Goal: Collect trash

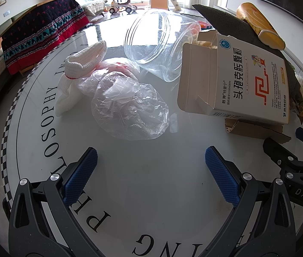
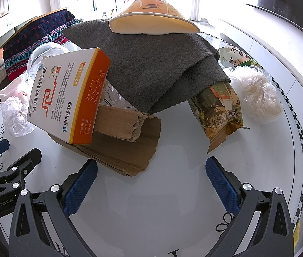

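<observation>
Left gripper (image 1: 151,162) and right gripper (image 2: 151,172) both gape wide over the white table (image 1: 151,192), holding and touching nothing. Trash sits ahead of them: one crumpled clear bag (image 1: 127,105), one white sock (image 1: 76,72), one clear jar (image 1: 153,42) on its side. One opened medicine box (image 2: 65,94) leans on one torn cardboard piece (image 2: 125,147); one gray towel (image 2: 151,64) covers one snack wrapper (image 2: 222,111).

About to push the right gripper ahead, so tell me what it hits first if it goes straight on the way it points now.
Probably the torn brown cardboard: it lies just ahead of the open right gripper, nearest its left finger. The bare white table fills the middle of the path, so depth leaves this uncertain.
</observation>
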The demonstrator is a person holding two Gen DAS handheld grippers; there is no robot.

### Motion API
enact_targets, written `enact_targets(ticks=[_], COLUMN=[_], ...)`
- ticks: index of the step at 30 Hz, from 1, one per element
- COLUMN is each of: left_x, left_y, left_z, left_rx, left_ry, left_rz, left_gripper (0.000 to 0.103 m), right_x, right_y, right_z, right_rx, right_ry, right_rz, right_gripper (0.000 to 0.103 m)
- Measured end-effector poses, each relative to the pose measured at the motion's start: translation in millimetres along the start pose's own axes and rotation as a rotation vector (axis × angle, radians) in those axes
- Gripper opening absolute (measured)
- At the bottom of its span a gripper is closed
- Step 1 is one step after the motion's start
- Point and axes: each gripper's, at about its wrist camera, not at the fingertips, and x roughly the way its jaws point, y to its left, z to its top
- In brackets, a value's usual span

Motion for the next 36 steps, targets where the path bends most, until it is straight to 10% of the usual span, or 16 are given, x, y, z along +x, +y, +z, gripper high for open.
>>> enact_targets(ticks=[36], left_x=[1.3], left_y=[-0.2], left_z=[0.4], left_rx=[0.0], left_ry=[0.001], left_rz=[0.0], left_gripper=[0.097], right_x=[-0.1], right_y=[0.1], right_z=[0.3], right_rx=[0.0], right_ry=[0.001], right_rz=[0.0], right_gripper=[0.101])
